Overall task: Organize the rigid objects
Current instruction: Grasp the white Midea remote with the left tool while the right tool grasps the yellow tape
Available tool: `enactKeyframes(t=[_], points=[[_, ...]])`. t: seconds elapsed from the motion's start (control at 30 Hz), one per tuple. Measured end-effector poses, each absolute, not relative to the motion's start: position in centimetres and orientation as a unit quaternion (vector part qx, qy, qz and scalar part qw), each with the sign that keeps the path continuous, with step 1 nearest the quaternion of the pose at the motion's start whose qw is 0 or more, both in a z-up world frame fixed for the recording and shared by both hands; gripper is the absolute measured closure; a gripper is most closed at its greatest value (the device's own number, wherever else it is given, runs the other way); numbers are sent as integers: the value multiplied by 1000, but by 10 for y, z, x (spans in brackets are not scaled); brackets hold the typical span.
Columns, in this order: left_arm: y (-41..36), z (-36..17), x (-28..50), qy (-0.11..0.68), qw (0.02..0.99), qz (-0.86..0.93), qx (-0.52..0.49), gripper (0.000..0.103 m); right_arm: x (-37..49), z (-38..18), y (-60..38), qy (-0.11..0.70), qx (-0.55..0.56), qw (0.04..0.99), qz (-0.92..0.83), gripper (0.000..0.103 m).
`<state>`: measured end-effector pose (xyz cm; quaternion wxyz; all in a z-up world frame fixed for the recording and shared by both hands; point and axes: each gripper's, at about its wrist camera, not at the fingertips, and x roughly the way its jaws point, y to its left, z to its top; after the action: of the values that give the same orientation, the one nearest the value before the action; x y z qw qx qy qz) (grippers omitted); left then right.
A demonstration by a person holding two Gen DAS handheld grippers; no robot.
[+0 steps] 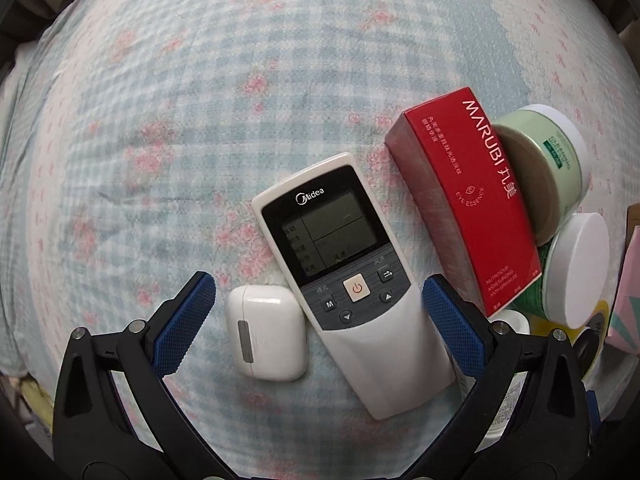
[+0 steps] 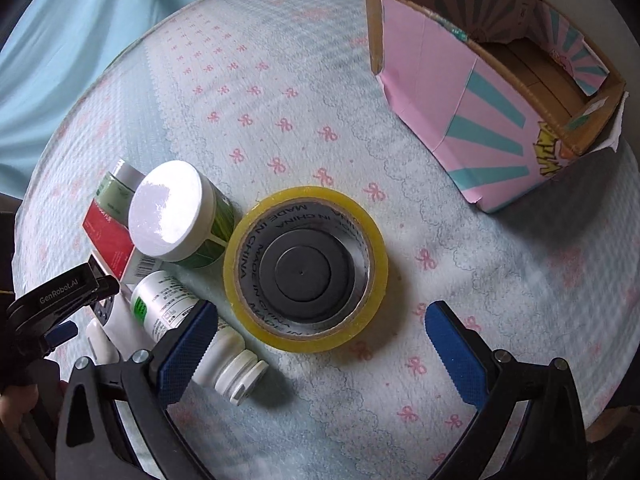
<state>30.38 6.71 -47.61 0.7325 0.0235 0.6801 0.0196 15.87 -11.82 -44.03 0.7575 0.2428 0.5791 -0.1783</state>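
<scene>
The left gripper [image 1: 319, 312] hovers with its blue-padded fingers [image 1: 182, 322] spread wide, holding nothing; between them on the bow-patterned cloth surface [image 1: 168, 128] lie a white earbud case [image 1: 266, 332] and a white Midea remote [image 1: 340, 264], the two touching. Just right of the remote a red Marubi box [image 1: 468, 200] leans against a pale green jar [image 1: 552, 160] lying on its side, with a white-lidded jar [image 1: 576, 268] below it. Only the right wrist view shows the rest: the right gripper [image 2: 322, 344], fingers [image 2: 456, 354] likewise wide apart and empty, faces a yellow tape roll [image 2: 306, 268] lying flat with a dark round disc [image 2: 302, 272] inside its core. A white bottle [image 2: 200, 336] lies on its side beside the left finger, and an open pink cardboard box [image 2: 492, 120] sits well apart at upper right. The left gripper's black body shows at that view's left edge
</scene>
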Motion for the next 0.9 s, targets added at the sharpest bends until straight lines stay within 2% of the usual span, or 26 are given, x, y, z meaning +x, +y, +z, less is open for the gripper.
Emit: enactKeyframes(t=[0.2, 0.37, 0.63, 0.83, 0.9], points=[[58, -491, 318, 695, 717, 23, 40, 2, 173, -459, -118, 587, 252, 748, -182, 0], [59, -501, 326, 714, 700, 30, 9, 5, 188, -464, -116, 603, 232, 743, -174, 0], [37, -497, 321, 733, 680, 22, -13, 30, 203, -487, -124, 623, 239, 721, -187, 0], [31, -502, 318, 739, 673, 29, -23, 32, 222, -497, -119, 635, 209, 718, -196, 0], [32, -504, 320, 740, 671, 35, -33, 34, 225, -502, -119, 636, 207, 719, -191, 4]])
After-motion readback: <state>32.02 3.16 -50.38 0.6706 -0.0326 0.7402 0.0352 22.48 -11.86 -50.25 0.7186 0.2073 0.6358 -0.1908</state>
